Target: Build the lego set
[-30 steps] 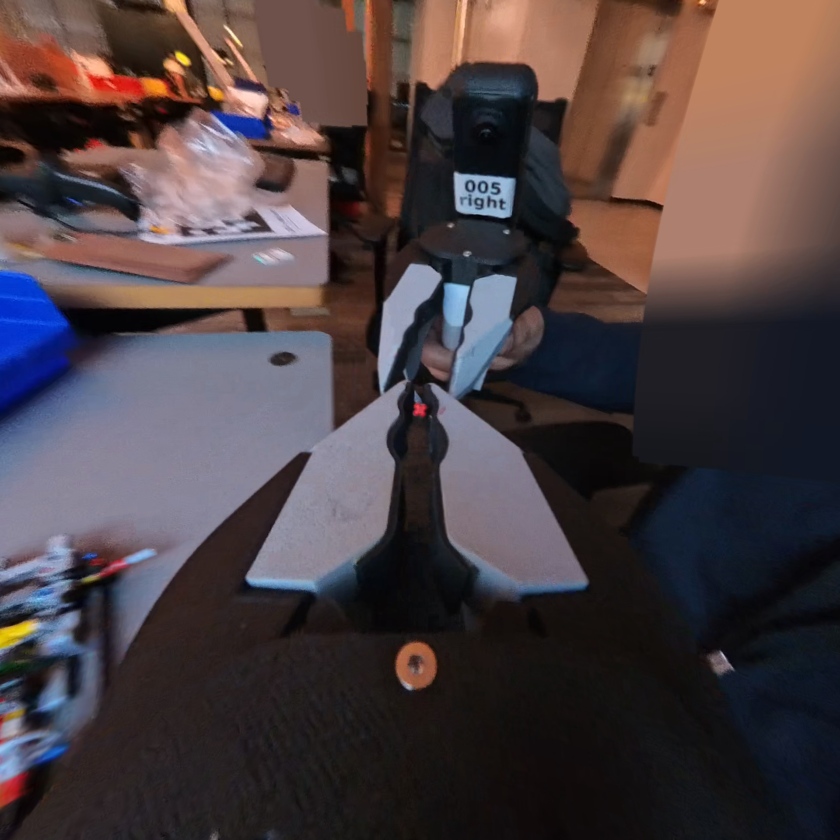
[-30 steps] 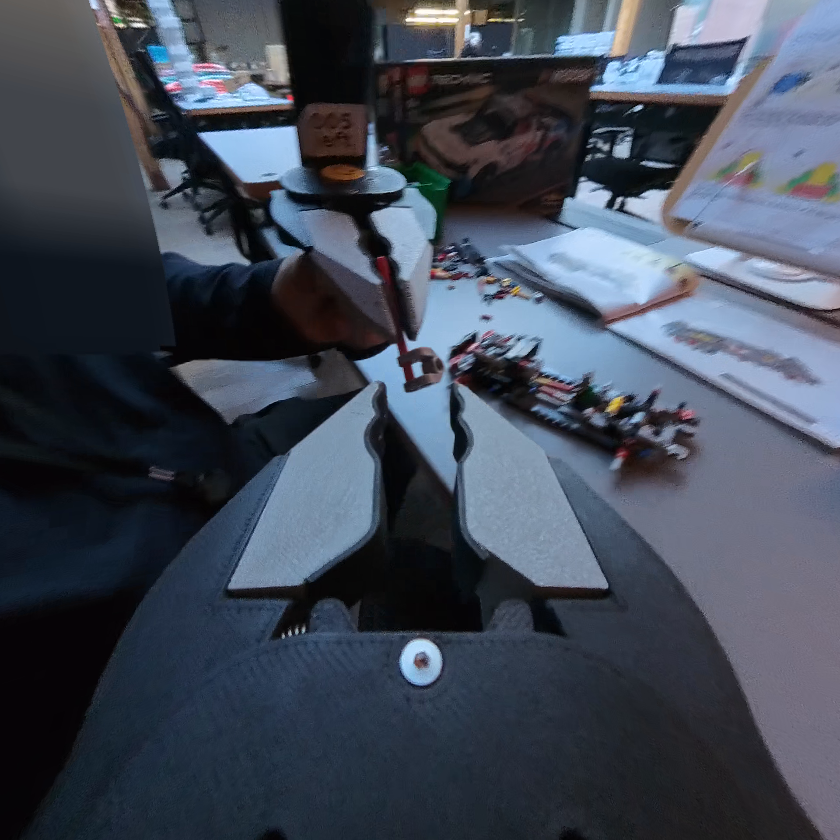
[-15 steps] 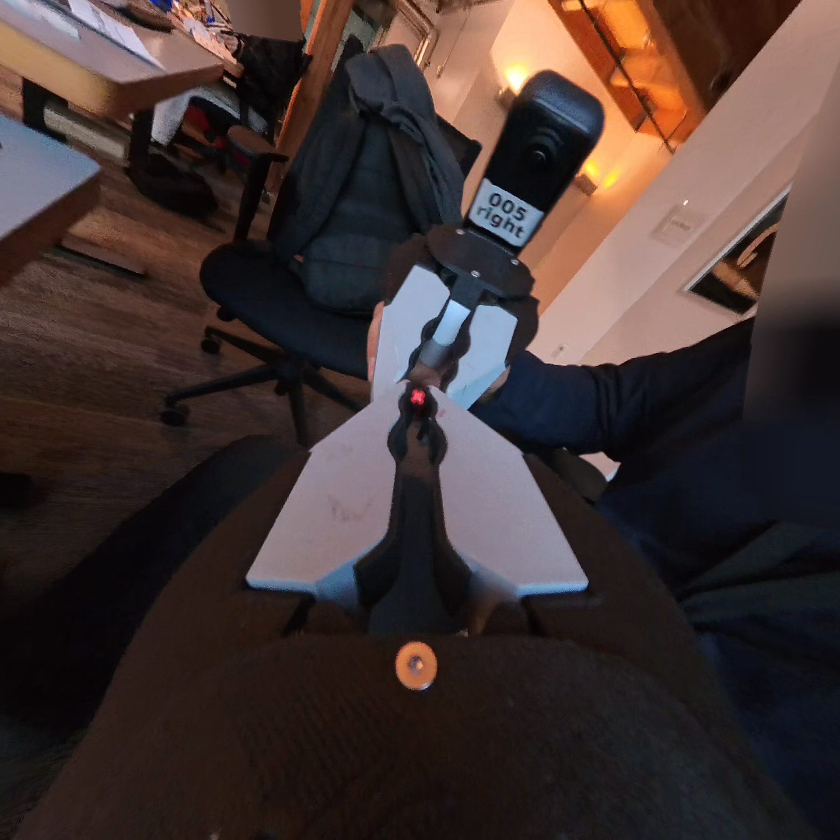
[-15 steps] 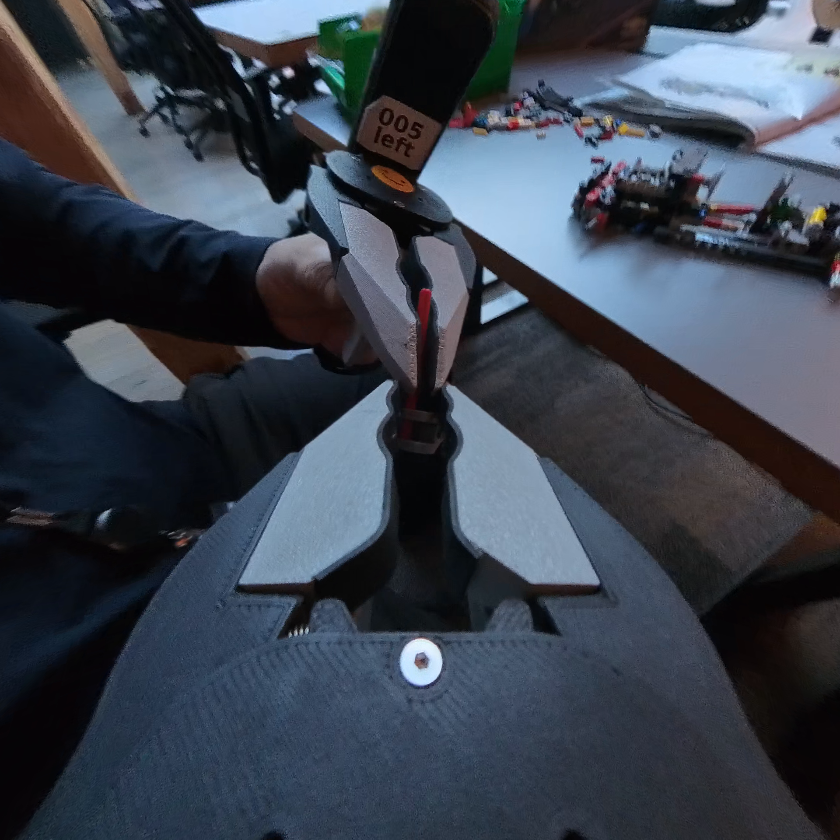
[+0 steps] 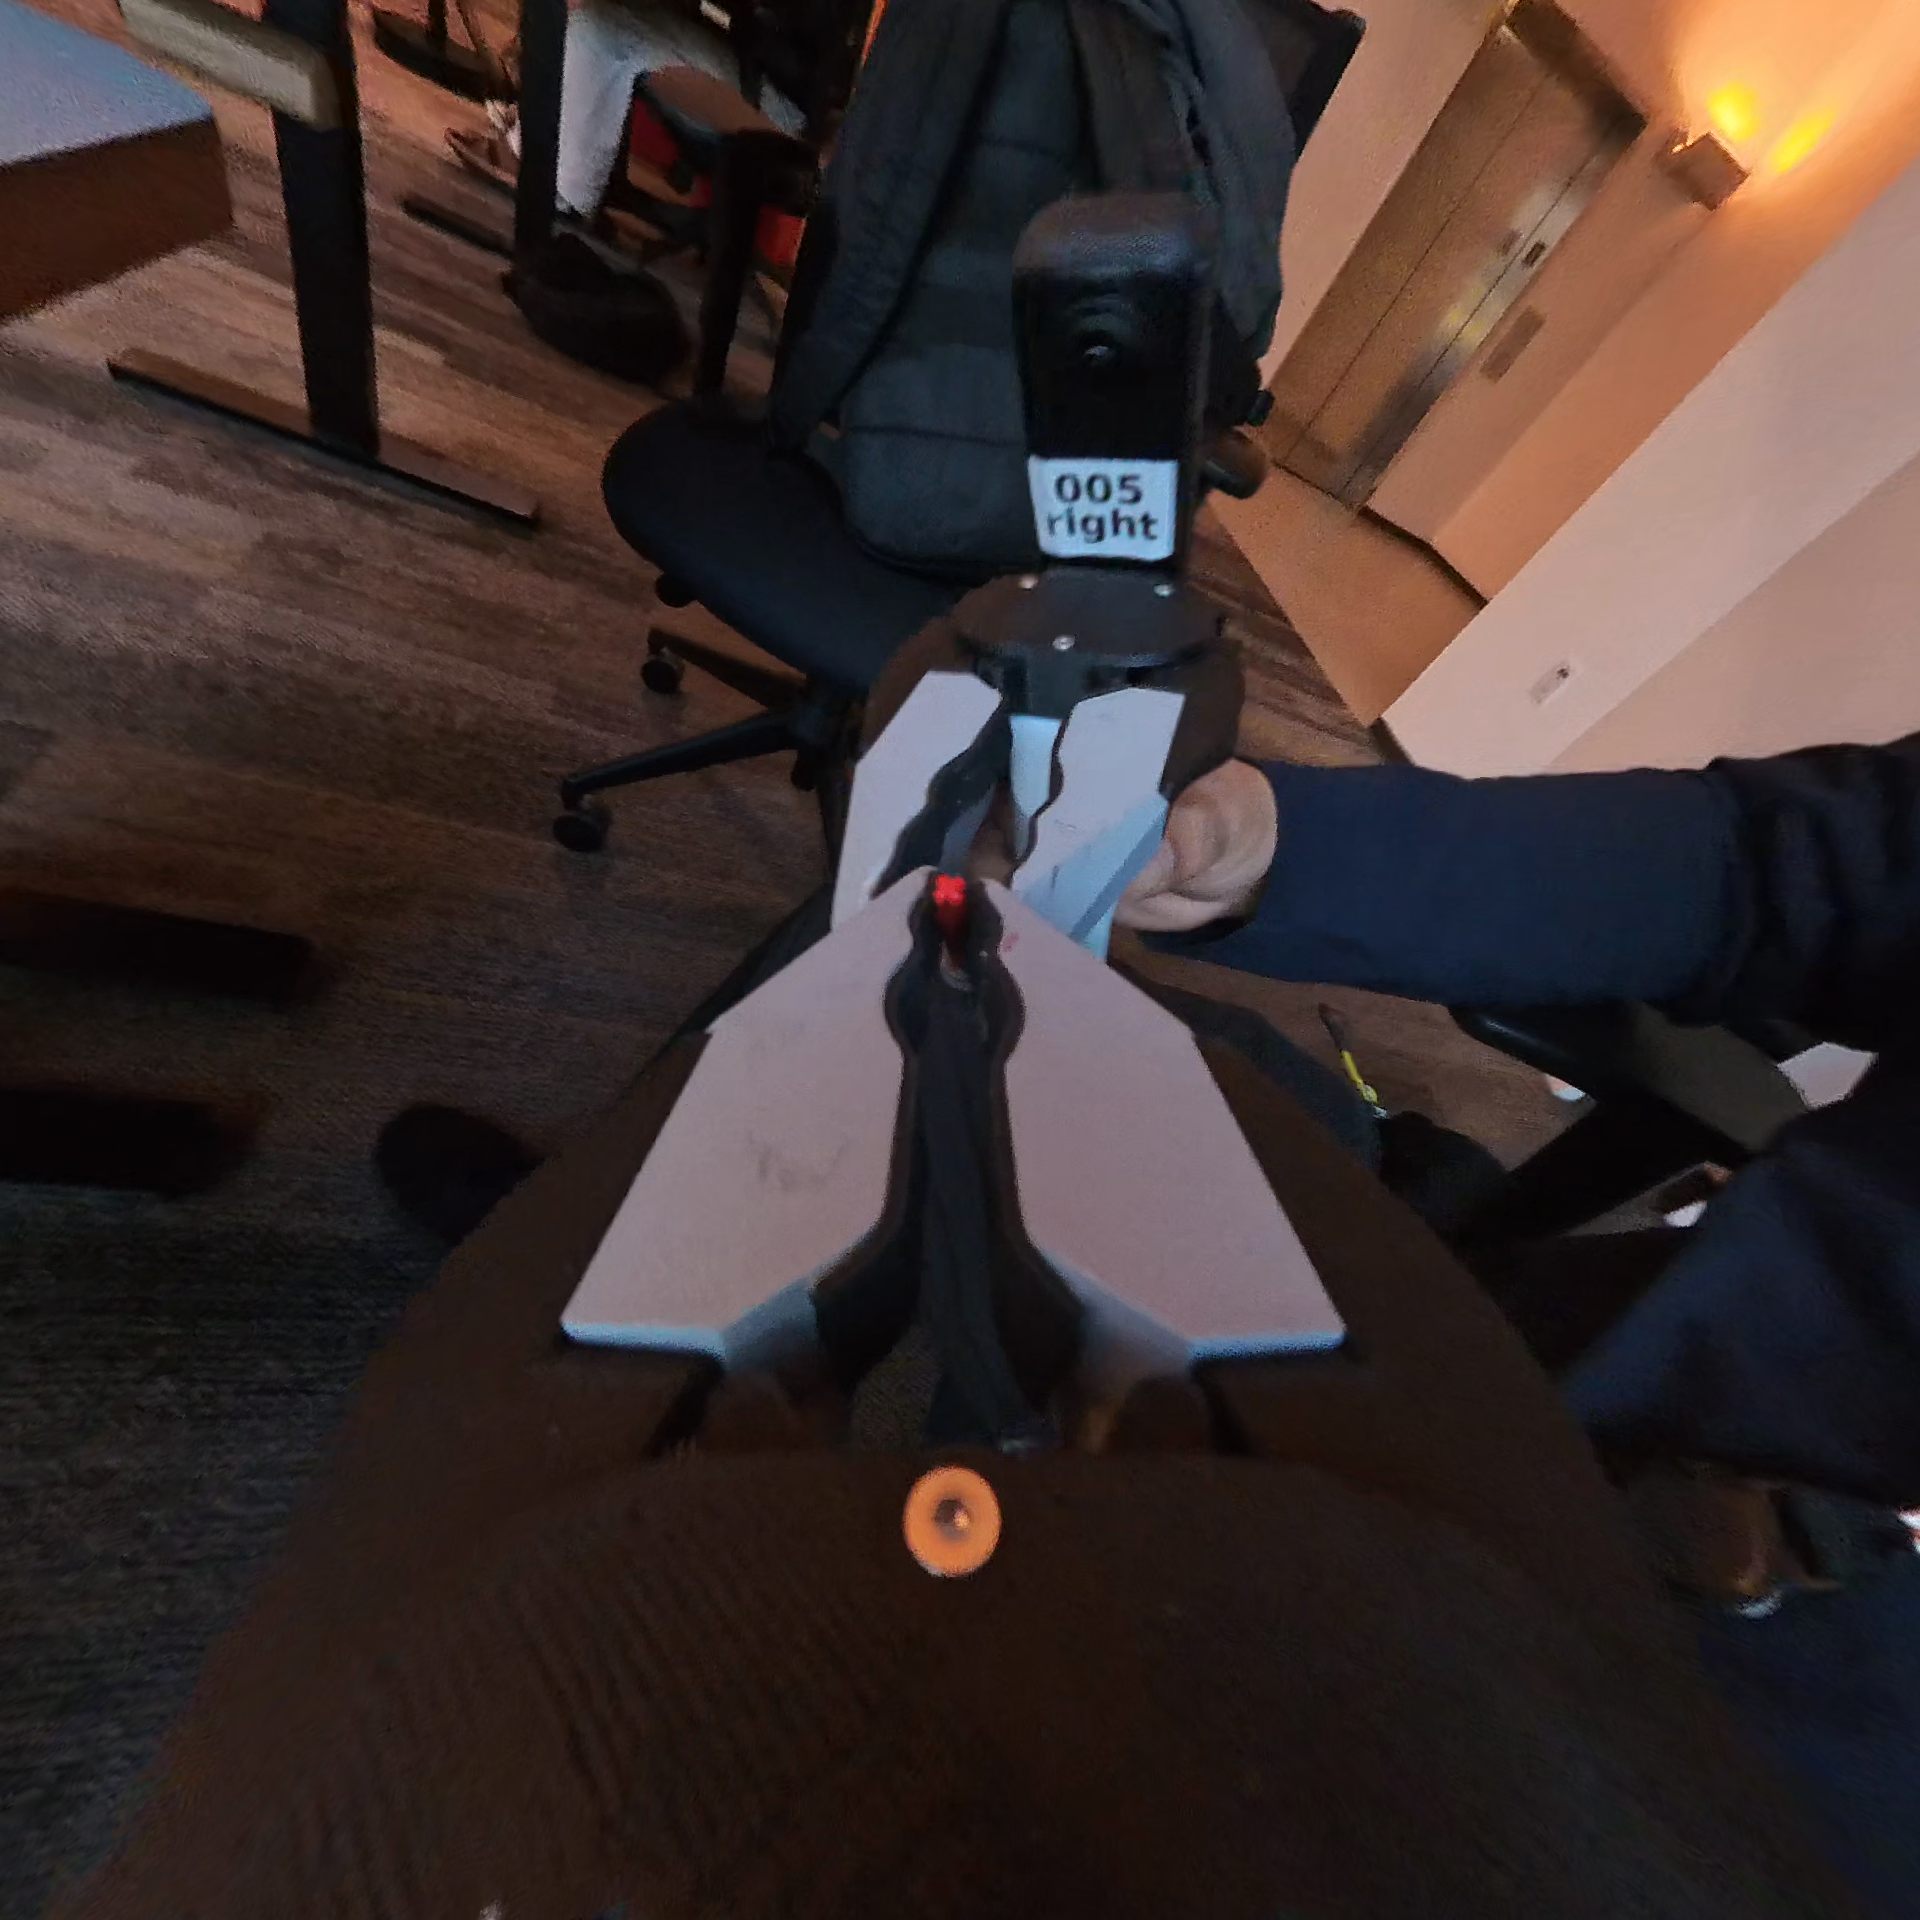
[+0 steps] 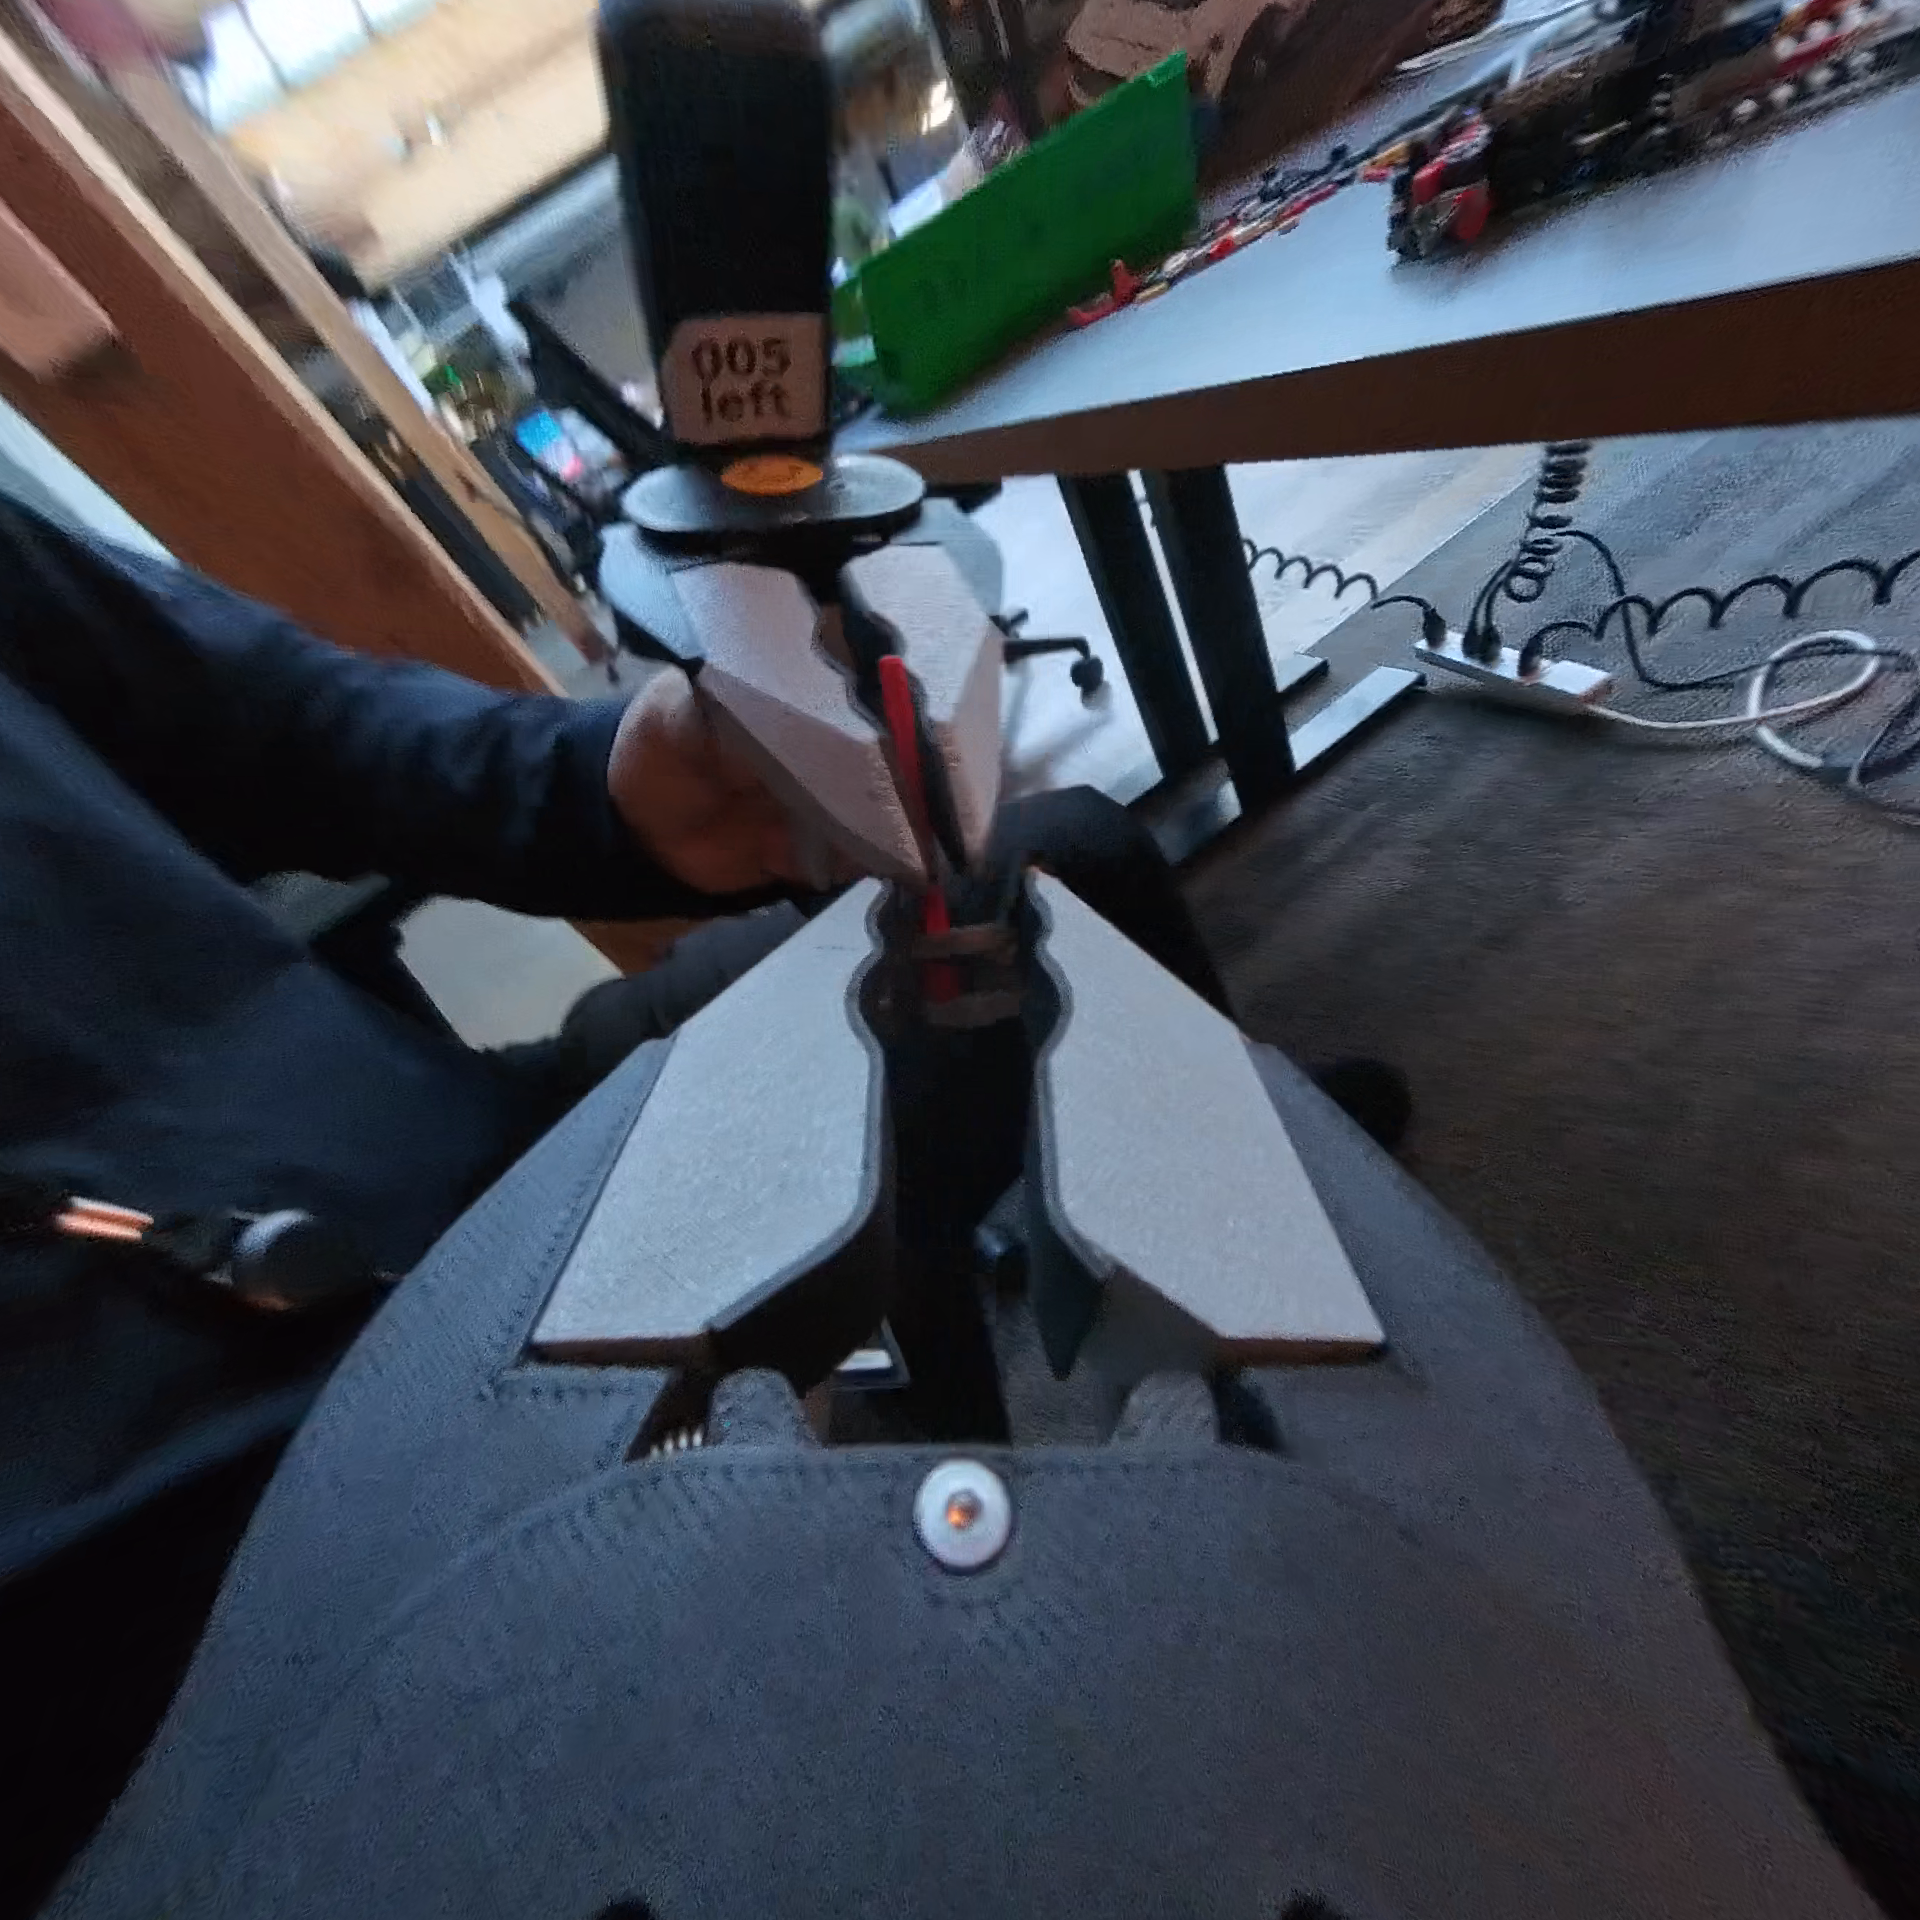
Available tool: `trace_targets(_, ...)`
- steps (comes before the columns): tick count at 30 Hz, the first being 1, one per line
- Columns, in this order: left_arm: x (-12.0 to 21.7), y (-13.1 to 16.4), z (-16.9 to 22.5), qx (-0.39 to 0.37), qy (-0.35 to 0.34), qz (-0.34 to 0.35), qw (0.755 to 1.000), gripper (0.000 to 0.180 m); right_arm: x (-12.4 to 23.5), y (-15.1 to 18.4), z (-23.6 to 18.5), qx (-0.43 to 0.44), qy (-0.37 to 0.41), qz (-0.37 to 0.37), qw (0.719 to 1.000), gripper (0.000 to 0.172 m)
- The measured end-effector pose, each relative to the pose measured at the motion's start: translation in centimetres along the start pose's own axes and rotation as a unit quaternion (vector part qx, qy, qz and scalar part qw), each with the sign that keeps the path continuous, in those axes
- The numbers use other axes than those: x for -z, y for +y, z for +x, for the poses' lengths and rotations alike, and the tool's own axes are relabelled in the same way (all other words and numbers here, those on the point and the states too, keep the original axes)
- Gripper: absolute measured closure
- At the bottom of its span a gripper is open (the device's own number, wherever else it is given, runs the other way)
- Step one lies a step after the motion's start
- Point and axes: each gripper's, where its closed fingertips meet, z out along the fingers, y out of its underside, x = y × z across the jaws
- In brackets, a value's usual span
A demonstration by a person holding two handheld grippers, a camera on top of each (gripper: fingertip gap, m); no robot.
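Carpeted office floor [image 5: 260, 644] fills most of the background, with a black swivel chair [image 5: 769, 540] that has a dark jacket [image 5: 1039, 208] draped over its back. Off past it is a grey counter [image 6: 1507, 301] on black legs, carrying a green box [image 6: 1029, 239] and a dark brick-built model [image 6: 1558, 156] with loose small pieces scattered near the box.

Both tools are held up in the air well clear of the counter, tip to tip. The left tongs [image 5: 948, 904] are clenched on a thin red axle [image 5: 945, 896]; from behind you just see its cross-shaped red end poking out between the tips. From the other side, the red axle [image 6: 914, 790] runs down out of those tips and straight into the right tongs [image 6: 954, 925].

The right tongs sit around a small brownish connector piece [image 6: 961, 971] that the axle passes through. It's blurry right there, but the piece fills the gap between the fingers, so they look clamped on it.

A hand [image 6: 696, 800] in a navy sleeve grips the left tool, and another hand [image 5: 1195, 852] grips the right one. Under the counter there's a white power strip [image 6: 1517, 675] with coiled black cables [image 6: 1558, 582] on the carpet.
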Motion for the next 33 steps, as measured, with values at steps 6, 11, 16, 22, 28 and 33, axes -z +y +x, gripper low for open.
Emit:
trace_targets(6, 2.7, -3.8, -1.1, -0.042, -0.034, 0.077, 0.996, 0.178, 3.8, -3.2, 2.4, -0.09, 0.071, 0.083, 0.99, 0.148)
trace_targets(11, 3.1, -4.3, -1.5, -0.066, -0.057, 0.089, 0.992, 0.178, 1.4, -2.8, 2.2, -0.134, 0.088, 0.067, 0.985, 0.158)
trace_targets(16, 2.6, -4.2, -1.4, -0.104, -0.07, 0.087, 0.988, 0.179, 0.5, -4.2, 1.9, -0.187, 0.043, 0.131, 0.973, 0.165)
trace_targets(22, 2.6, -4.3, -1.3, -0.119, -0.076, 0.089, 0.986, 0.179, 0.3, -4.3, 2.0, -0.21, 0.025, 0.144, 0.967, 0.168)
trace_targets(28, 2.5, -4.2, -1.2, -0.137, -0.086, 0.099, 0.982, 0.178, 0.3, -4.4, 2.1, -0.27, -0.011, 0.183, 0.945, 0.169)
trace_targets(33, 2.4, -4.1, -1.0, -0.151, -0.09, 0.092, 0.98, 0.178, 0.3, -4.0, 2.0, -0.293, -0.015, 0.177, 0.94, 0.169)
